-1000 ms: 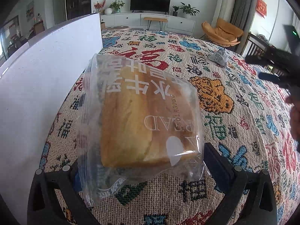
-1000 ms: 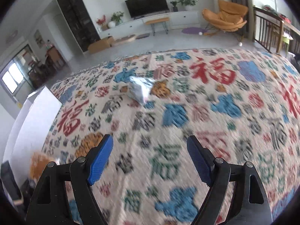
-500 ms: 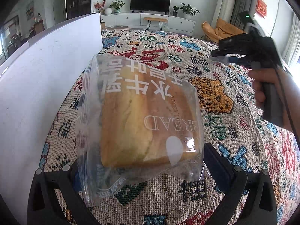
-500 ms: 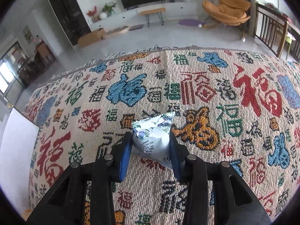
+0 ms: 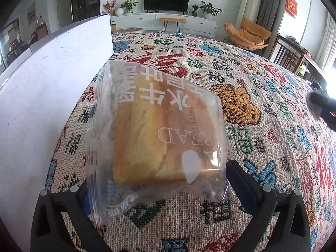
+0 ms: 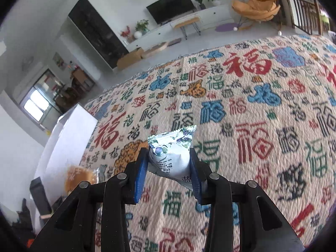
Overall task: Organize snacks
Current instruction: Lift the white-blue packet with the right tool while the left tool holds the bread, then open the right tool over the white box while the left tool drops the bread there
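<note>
Right wrist view: our right tool [image 6: 169, 175] grips a small white floral-printed snack packet [image 6: 171, 150]; our left tool [image 5: 157, 197] clamps a clear-bagged yellow bread slice [image 5: 159, 134]; neither is yet inside the white box [image 5: 52, 88].

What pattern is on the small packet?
White packet with blue-green floral print; clearest in right wrist view.

Bench [image 6: 262, 109]: covered edge to edge by a woven cream cloth [image 5: 241, 79] patterned with red, blue, green and orange Chinese characters. A white box [image 5: 52, 79] stands along its left side. The bagged bread [image 5: 159, 134] rests low over the near-left part; contact unclear.
</note>
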The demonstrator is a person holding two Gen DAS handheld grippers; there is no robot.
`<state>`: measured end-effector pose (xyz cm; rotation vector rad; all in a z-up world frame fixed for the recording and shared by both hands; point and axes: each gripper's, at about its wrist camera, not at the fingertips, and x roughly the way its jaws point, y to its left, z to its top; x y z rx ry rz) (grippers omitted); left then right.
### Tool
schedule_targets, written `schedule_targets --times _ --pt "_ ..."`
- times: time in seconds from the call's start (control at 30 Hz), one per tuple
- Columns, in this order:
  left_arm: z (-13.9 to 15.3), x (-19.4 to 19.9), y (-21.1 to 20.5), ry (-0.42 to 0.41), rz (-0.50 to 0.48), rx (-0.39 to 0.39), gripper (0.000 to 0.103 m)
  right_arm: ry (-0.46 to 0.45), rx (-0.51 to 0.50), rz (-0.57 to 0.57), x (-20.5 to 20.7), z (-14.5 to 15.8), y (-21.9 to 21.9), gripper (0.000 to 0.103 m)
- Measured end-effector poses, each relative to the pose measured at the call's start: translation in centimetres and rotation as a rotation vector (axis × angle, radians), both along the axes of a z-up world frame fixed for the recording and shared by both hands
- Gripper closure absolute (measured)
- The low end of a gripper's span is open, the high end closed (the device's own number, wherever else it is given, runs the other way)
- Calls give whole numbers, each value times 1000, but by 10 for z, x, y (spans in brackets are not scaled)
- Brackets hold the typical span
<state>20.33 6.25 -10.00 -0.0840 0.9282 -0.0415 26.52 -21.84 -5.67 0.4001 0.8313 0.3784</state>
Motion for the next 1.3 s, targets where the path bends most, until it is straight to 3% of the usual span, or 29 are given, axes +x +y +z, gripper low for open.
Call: schedule_targets --times 0.23,0.43,0.6,0.77,0.9,0.97,1.0,1.03,1.1,1.3 --pt "15 -10 14 -5 16 -147 0 42 71 15 -52 -5 -27 64" --pt "26 -20 19 -37 17 -177 1 52 63 50 -63 4 -19 64" --pt "34 -20 20 -76 48 -104 1 21 34 96 -71 16 2 64" --pt "41 -4 21 3 61 -165 0 11 37 122 -73 21 17 64" --pt "20 28 4 136 58 -19 0 -6 12 145 -75 23 27 64" --pt "19 34 1 103 44 -3 0 -6 7 154 -74 23 31 64" --pt "19 35 0 96 39 -7 6 -5 10 155 -74 23 32 64" --pt "22 35 2 84 31 -27 20 -2 13 155 -74 22 32 64" --pt "31 30 3 60 19 -25 30 4 11 158 -75 22 33 64" --pt "73 -7 32 14 24 -263 31 -21 6 196 -80 42 50 64"
